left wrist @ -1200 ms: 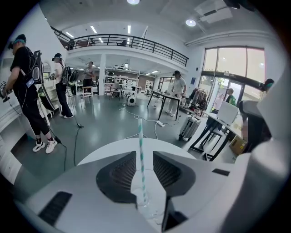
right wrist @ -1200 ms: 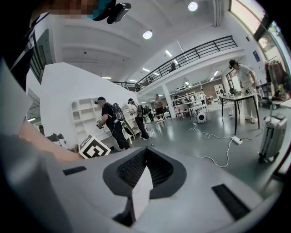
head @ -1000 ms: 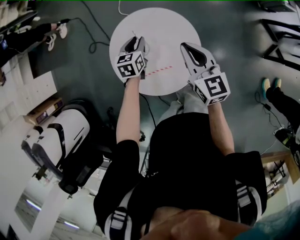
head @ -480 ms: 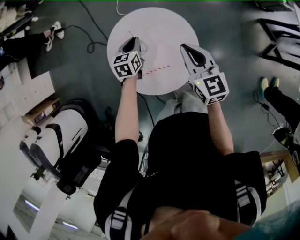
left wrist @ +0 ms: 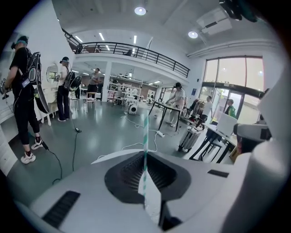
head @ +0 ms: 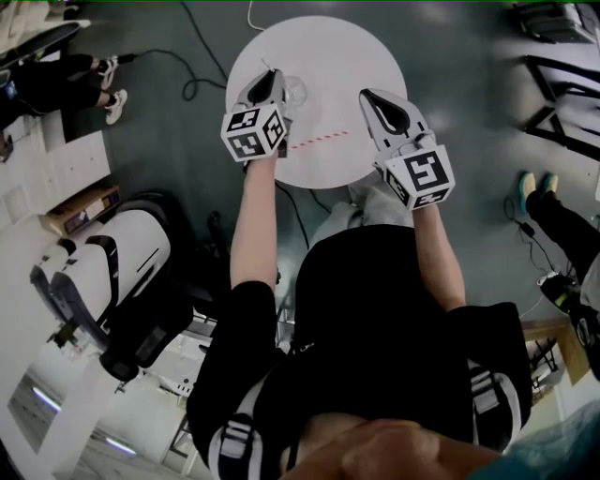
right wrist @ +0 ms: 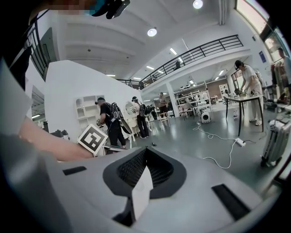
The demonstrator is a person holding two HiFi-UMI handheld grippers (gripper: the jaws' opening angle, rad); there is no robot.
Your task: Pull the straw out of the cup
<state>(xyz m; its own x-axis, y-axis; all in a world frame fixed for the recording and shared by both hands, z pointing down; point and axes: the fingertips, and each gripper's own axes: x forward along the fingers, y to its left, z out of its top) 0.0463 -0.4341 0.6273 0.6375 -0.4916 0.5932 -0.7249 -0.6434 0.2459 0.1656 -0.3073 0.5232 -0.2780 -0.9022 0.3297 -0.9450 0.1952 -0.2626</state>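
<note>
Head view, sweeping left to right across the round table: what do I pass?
left gripper, shut on a green-striped straw → clear cup → red-striped straw lying flat on the table → right gripper

This is a large, open indoor hall used as a shared workspace, something like a lab or studio. A railed mezzanine [left wrist: 132, 49] runs above a polished grey floor [left wrist: 91, 132], round lights [left wrist: 140, 10] sit in the high ceiling, and tall windows [left wrist: 236, 86] fill one side. Cables [left wrist: 74, 145] and a power strip [left wrist: 160, 134] lie across the floor, people [left wrist: 22, 86] wearing backpack-like gear stand about, others bend over long tables [left wrist: 164, 105], and white shelves [right wrist: 86, 111] stand against a wall.
</note>
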